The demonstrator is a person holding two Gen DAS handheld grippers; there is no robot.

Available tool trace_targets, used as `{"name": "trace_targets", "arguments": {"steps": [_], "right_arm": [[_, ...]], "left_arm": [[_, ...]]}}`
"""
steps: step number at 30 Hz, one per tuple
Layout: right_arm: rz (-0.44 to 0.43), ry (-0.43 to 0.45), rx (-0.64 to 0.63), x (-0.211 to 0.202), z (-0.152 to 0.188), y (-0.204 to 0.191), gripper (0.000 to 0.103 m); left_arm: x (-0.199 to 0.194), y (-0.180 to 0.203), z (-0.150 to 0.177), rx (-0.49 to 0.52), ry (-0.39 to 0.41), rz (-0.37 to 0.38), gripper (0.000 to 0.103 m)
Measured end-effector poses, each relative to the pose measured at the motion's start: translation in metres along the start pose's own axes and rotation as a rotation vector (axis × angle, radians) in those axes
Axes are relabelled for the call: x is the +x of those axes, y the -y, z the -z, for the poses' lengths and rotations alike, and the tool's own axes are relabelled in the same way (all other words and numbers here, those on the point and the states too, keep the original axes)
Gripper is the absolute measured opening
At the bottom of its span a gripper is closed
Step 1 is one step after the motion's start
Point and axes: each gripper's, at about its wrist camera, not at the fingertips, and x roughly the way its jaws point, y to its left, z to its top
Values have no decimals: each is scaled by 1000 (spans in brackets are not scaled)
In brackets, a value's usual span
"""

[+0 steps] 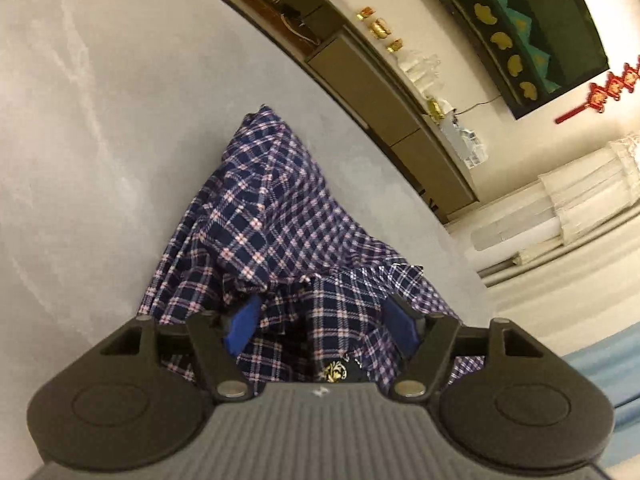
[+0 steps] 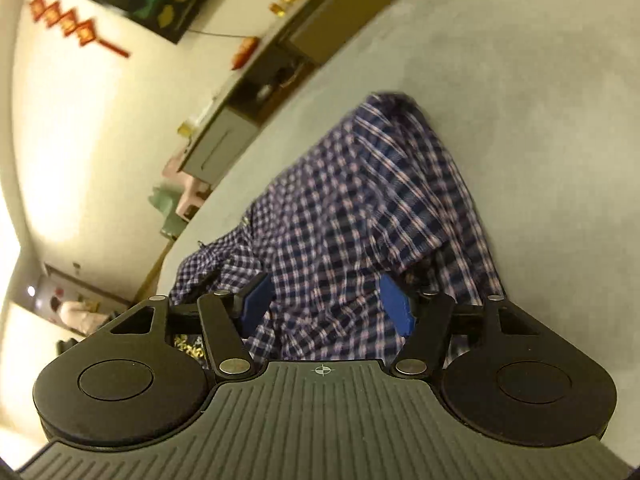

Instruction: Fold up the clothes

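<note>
A navy plaid shirt (image 1: 272, 208) with pink and white checks lies bunched on a grey table (image 1: 100, 120). In the left wrist view my left gripper (image 1: 322, 320) is open, its blue pads (image 1: 244, 328) standing apart on either side of a rumpled fold. A black label with gold embroidery (image 1: 336, 370) shows just below. In the right wrist view the same shirt (image 2: 368, 200) stretches away over the table (image 2: 520, 80). My right gripper (image 2: 326, 304) is open too, with cloth lying loose between its blue pads (image 2: 396, 308). The cloth hides both sets of fingertips.
A low olive sideboard (image 1: 376, 92) with small gold ornaments runs along the wall beyond the table edge, also in the right wrist view (image 2: 224, 140). A dark framed picture (image 1: 540, 28) and a red hanging ornament (image 1: 600, 92) are on the wall. A person (image 2: 76, 312) stands far off.
</note>
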Motion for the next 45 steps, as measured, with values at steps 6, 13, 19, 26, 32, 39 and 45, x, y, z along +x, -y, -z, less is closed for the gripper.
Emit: {"name": "trace_targets", "arguments": {"steps": [6, 13, 19, 26, 32, 39, 45], "right_arm": [[32, 16, 20, -5, 8, -2, 64], [35, 17, 112, 41, 25, -5, 65], [42, 21, -64, 69, 10, -20, 24], [-68, 79, -161, 38, 10, -40, 1], [-86, 132, -156, -16, 11, -29, 0], [62, 47, -137, -19, 26, 9, 8], [-15, 83, -173, -29, 32, -1, 57]], "left_arm": [[3, 4, -3, -12, 9, -21, 71], [7, 11, 1, -13, -10, -30, 71], [8, 25, -1, 67, -13, -37, 42], [-31, 54, 5, 111, -16, 56, 14], [-75, 44, 45, 102, -67, 109, 14], [-63, 27, 60, 174, 4, -19, 29], [-76, 7, 40, 64, 142, 9, 50]]}}
